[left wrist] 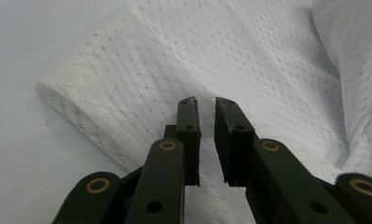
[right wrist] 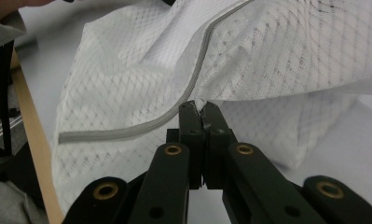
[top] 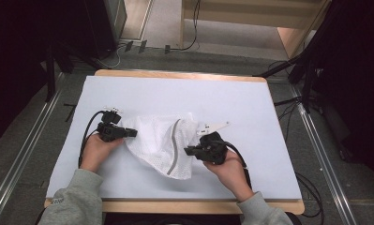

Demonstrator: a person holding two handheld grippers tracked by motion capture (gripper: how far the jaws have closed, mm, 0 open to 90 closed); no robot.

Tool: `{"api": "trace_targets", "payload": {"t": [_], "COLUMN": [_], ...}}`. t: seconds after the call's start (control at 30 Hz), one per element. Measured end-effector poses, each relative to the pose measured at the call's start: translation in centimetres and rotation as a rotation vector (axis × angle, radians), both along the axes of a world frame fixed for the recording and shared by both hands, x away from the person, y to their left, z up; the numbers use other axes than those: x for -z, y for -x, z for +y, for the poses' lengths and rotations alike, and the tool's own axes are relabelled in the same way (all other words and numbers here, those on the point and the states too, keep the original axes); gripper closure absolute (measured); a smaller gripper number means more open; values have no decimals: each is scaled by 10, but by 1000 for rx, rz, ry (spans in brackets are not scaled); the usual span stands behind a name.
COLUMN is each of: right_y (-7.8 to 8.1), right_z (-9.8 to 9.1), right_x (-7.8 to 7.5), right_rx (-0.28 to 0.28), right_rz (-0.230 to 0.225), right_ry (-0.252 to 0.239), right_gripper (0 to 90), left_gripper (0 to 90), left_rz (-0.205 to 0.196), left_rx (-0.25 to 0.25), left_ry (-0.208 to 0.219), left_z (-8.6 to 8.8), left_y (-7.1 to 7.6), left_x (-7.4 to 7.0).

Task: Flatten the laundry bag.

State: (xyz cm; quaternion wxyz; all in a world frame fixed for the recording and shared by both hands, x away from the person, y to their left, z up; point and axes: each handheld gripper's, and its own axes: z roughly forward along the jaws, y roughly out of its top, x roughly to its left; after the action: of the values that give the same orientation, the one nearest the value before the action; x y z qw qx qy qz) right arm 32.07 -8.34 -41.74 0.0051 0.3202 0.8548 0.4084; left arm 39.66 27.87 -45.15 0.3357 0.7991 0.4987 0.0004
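White mesh laundry bag (top: 159, 143) with a grey zipper (top: 175, 146) lies crumpled near the table's front edge. The right gripper (right wrist: 201, 108) pinches its mesh; the left gripper (left wrist: 204, 103) stands slightly parted, holding nothing.

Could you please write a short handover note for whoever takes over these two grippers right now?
Left gripper: jaws slightly apart over the white mesh laundry bag, nothing pinched.
Right gripper: shut on the bag's mesh beside the grey zipper, lifting that edge.
The bag lies mid-table on the white table cover, rumpled.
Done: right-side grip taken.
Left: probably regrip with the left gripper, then spread or fold the bag.
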Motion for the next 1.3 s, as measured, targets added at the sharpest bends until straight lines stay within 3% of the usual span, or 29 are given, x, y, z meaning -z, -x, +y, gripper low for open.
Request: {"api": "trace_targets", "payload": {"t": [0.17,0.33,0.63,0.73,0.8,1.0,1.1,1.17,1.3], "right_y": [15,28,46,51,54,63,63,62,60], "right_z": [-22,-28,-27,-26,-24,-17,-19,-23,-35], "right_x": [3,7,16,19,21,25,25,22,12], "right_rx": [33,38,22,13,6,-12,-14,-5,36], "right_rz": [17,39,65,85,89,104,101,104,44], "right_ry": [-1,10,30,22,29,39,32,7,-29], "right_gripper": [900,900,900,900,900,900,883,820,744], "left_gripper": [793,777,734,679,638,533,505,500,498], "left_rz": [2,3,-52,-77,-88,-96,-99,-103,-87], "left_rx": [-13,-18,-37,-41,-52,-56,-40,-38,-15], "left_ry": [13,8,30,7,26,13,-10,-12,-26], "left_z": [1,2,0,-3,-3,-3,-5,-7,-11], "left_y": [-2,-6,-13,-20,-23,-42,-50,-53,-57], "left_x": [1,-4,-18,-23,-25,-21,-15,-11,-5]}}
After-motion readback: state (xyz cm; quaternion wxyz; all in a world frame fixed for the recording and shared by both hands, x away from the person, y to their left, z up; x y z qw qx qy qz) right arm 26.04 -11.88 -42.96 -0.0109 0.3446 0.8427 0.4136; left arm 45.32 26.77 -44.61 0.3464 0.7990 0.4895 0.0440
